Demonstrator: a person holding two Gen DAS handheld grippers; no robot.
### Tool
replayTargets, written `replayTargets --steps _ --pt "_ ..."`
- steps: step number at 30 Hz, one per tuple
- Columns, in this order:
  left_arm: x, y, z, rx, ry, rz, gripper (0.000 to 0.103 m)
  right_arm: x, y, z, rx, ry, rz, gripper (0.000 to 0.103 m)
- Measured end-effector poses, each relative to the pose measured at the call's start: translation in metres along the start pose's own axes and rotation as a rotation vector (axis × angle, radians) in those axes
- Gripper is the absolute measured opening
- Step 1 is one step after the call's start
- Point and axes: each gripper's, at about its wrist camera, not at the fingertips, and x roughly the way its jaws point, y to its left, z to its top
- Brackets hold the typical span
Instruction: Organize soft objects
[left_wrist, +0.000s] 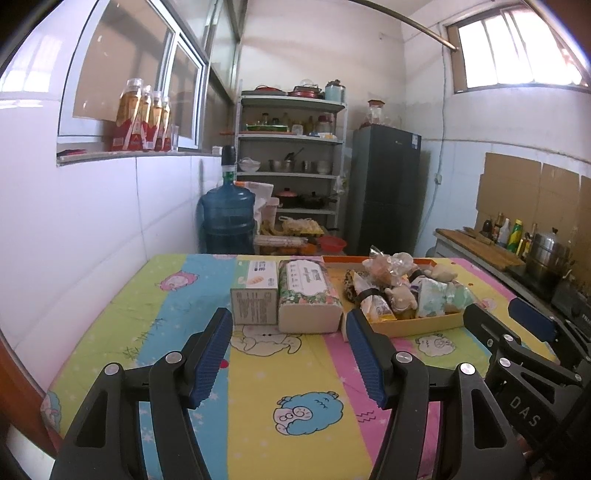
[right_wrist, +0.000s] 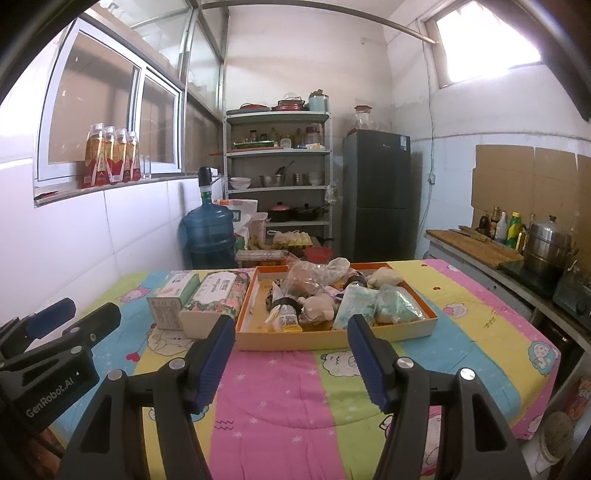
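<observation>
A shallow orange-rimmed box (right_wrist: 332, 338) sits on the cartoon-print tablecloth (right_wrist: 280, 398), holding plush toys (right_wrist: 317, 304), green tissue packets (right_wrist: 397, 304), a crinkled plastic bag (right_wrist: 314, 273) and other soft items. To its left lie a floral tissue pack (left_wrist: 308, 295) and a white-green carton (left_wrist: 255, 295). My left gripper (left_wrist: 288, 317) is open and empty, hovering short of the pack and carton. My right gripper (right_wrist: 291, 323) is open and empty in front of the box's near wall. Each gripper shows in the other's view: right gripper (left_wrist: 506, 314), left gripper (right_wrist: 88, 310).
A white tiled wall (left_wrist: 92, 240) borders the table's left side. Beyond the far edge stand a blue water jug (left_wrist: 227, 218), a metal shelf (left_wrist: 291, 173) of cookware and a dark fridge (left_wrist: 386, 188). A counter (right_wrist: 476, 247) with bottles and a steel pot (right_wrist: 546, 247) runs along the right.
</observation>
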Motion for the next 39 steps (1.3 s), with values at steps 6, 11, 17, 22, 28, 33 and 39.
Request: replayTargets --steps 6,11,17,22,28,33,39 --pt "0.0038 0.0012 -0.0012 0.002 0.006 -0.003 0.066 0.0036 0.0005 -0.0008 0.0 0.005 0.004 0.063" --pt "0.0056 0.0021 -0.0014 0.001 0.01 -0.003 0.066 0.0067 0.0014 -0.0016 -0.001 0.01 0.006 0.063" --pt "0.0069 0.0029 -0.0018 -0.001 0.013 -0.004 0.066 0.0065 0.0015 -0.0013 0.0 0.011 0.007 0.063" --pt "0.0073 0.0031 -0.0018 -0.001 0.014 -0.004 0.066 0.0069 0.0027 -0.0013 -0.001 0.011 0.006 0.063" --pt "0.0067 0.003 -0.0016 0.0 0.012 -0.004 0.066 0.0077 0.004 -0.0017 -0.002 0.01 0.008 0.063" --pt "0.0068 0.0031 -0.0016 -0.001 0.013 -0.005 0.066 0.0078 0.0042 -0.0017 -0.002 0.01 0.008 0.063" --pt "0.0068 0.0032 -0.0016 0.0 0.013 -0.004 0.066 0.0082 0.0048 -0.0021 -0.001 0.011 0.008 0.063"
